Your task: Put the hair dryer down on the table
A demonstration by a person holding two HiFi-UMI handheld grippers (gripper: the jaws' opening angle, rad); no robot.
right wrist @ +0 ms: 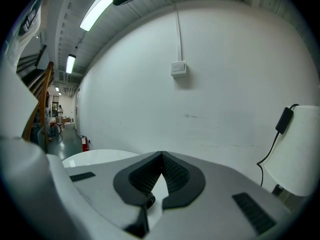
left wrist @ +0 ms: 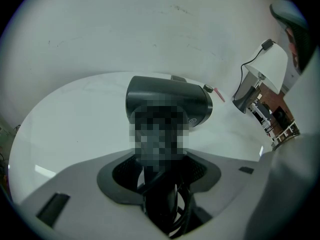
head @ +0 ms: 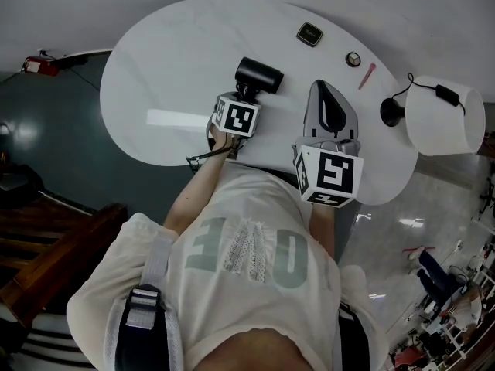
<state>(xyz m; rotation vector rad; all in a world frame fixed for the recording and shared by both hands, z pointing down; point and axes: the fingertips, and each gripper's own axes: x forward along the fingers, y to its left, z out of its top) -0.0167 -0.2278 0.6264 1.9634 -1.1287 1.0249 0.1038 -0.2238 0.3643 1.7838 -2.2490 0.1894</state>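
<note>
Hair dryer point(left wrist: 170, 96) in left tongs point(left wrist: 159, 164)

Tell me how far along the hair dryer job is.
Done: the hair dryer is over the white table. In hand: the left gripper has its jaws closed on the dryer's handle. Whether the dryer touches the tabletop cannot be told. Left: rest it on the table, open the jaws and pull away. The right gripper is shut and empty, beside the work.

We wear a cream T-shirt point(head: 232, 199) with grey lettering and a grey shoulder strap point(head: 158, 257). The left gripper point(head: 246, 93) and right gripper point(head: 325, 91) are grey, with black-white marker cubes point(head: 236, 117).
</note>
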